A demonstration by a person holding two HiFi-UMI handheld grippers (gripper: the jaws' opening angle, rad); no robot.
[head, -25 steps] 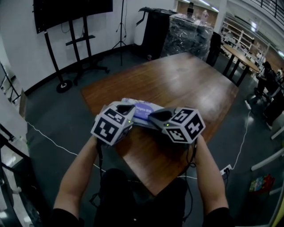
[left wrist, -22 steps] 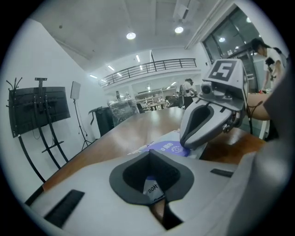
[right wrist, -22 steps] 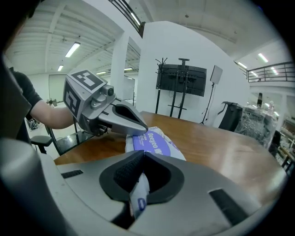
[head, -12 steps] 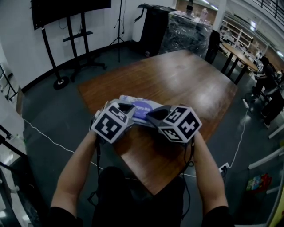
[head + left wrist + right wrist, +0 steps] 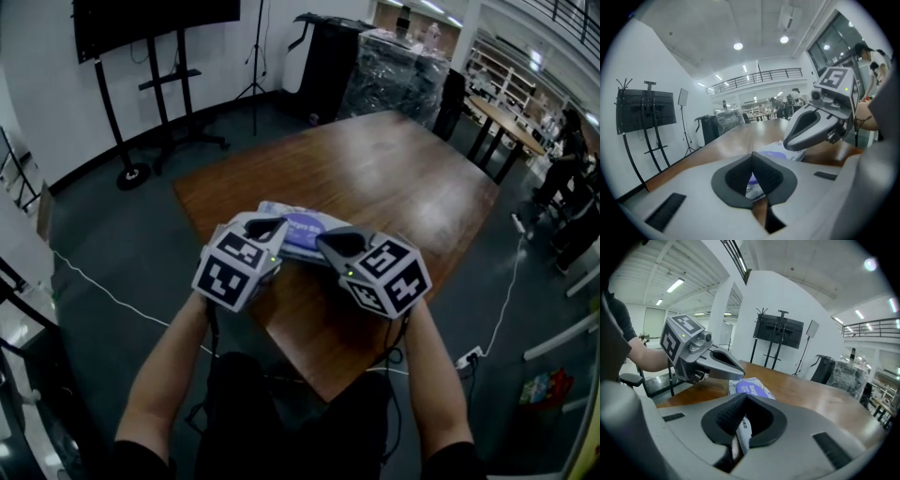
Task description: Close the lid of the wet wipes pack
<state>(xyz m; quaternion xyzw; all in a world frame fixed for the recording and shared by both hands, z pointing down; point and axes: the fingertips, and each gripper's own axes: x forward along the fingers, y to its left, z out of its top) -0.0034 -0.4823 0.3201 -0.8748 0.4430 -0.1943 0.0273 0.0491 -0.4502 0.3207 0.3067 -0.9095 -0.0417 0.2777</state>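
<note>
A white wet wipes pack [image 5: 305, 230] with a purple label lies near the wooden table's [image 5: 375, 178] front corner. My left gripper [image 5: 267, 227] is at its left end, jaws shut, and the pack's printed edge [image 5: 754, 187] shows between the pads. My right gripper [image 5: 330, 246] is at the pack's right end, shut, with a white edge of the pack [image 5: 741, 432] pinched between its pads. In the right gripper view the purple label [image 5: 752, 389] shows under the left gripper [image 5: 739, 373]. In the left gripper view the right gripper [image 5: 790, 142] hangs over the pack [image 5: 776, 152]. The lid is hidden.
The table's near corner [image 5: 319, 392] points toward the person. A screen on a black stand [image 5: 141, 28] and a black cart with wrapped goods [image 5: 394, 66] stand beyond the table. Cables [image 5: 94, 281] run over the dark floor on both sides.
Both grippers stay at the pack's two ends. The right gripper has tipped slightly down and to the right; the left has barely shifted.
</note>
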